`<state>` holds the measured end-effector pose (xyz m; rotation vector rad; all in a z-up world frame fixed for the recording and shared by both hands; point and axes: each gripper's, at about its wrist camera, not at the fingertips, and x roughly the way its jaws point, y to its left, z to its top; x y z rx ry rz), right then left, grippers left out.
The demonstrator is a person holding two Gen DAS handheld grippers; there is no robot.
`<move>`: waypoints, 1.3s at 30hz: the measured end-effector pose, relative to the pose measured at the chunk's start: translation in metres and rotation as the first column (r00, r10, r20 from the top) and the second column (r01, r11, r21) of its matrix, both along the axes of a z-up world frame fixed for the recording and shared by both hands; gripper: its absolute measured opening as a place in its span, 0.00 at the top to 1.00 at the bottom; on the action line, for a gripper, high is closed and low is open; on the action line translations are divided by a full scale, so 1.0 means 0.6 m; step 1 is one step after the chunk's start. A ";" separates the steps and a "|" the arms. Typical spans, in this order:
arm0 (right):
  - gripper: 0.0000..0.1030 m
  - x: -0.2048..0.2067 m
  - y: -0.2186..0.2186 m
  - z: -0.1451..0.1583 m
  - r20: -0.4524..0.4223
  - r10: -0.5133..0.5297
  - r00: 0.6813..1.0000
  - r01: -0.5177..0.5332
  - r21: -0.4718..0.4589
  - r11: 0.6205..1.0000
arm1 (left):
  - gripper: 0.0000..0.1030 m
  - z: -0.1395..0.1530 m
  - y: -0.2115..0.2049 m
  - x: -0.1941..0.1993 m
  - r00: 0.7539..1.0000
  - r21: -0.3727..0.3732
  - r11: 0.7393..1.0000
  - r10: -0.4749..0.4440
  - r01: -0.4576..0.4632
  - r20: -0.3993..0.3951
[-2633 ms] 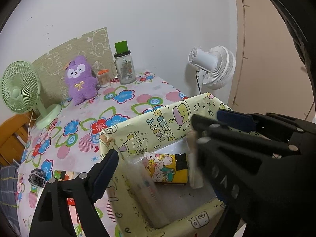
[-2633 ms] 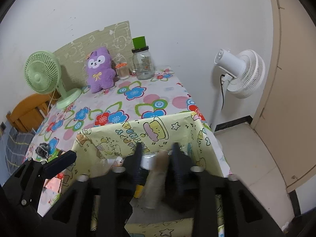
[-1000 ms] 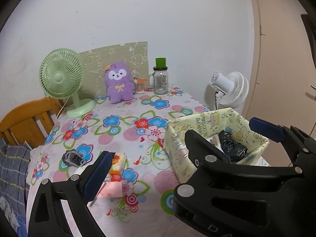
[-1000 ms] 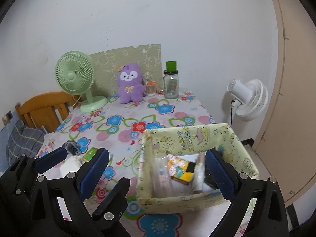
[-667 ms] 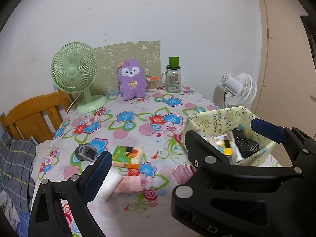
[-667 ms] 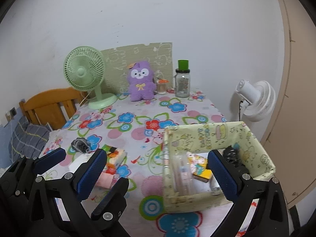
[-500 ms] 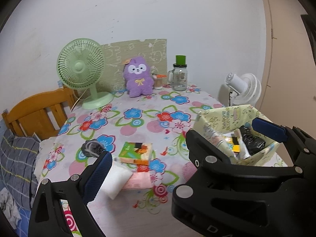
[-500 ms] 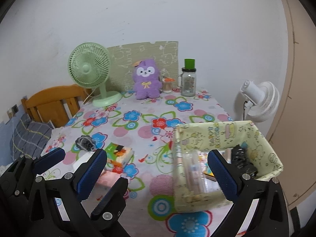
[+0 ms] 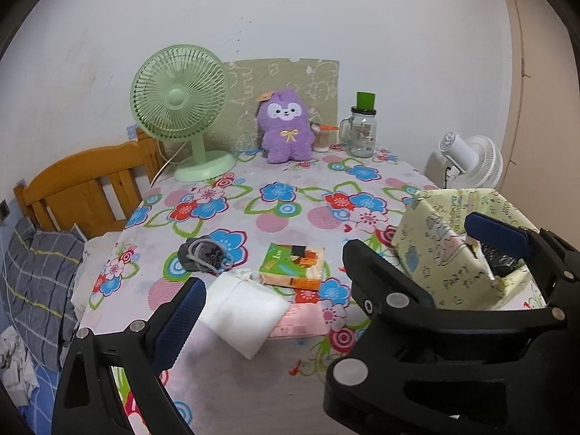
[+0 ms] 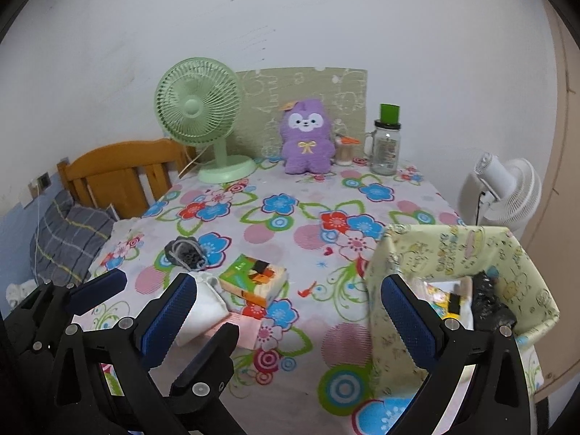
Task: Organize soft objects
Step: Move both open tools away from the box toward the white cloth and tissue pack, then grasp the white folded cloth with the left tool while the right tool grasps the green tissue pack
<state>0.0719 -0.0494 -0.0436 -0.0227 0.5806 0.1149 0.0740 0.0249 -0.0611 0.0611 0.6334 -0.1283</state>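
Flowered surface (image 10: 290, 217) is carrying loose soft packs (image 10: 253, 279); I'm hovering both empty claws wide beside the fabric bin (image 10: 453, 250).

A green fan (image 9: 179, 108) and a glass jar (image 9: 361, 134) stand at the desk's (image 9: 297, 195) far edge; a white fan (image 10: 504, 188) stands off its right side, a wooden bedhead (image 10: 123, 170) to its left.
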 end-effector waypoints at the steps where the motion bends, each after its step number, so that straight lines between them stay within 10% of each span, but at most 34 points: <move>1: 0.00 0.002 0.005 -0.002 0.002 0.005 1.000 -0.005 -0.005 1.000 | 0.04 -0.002 0.003 0.002 1.000 0.001 1.000 0.003 -0.003 -0.002; 39: 0.00 0.149 0.072 -0.112 -0.144 0.062 0.988 -0.070 -0.053 0.996 | 0.04 -0.116 0.074 0.131 0.980 -0.019 0.997 0.066 -0.071 -0.187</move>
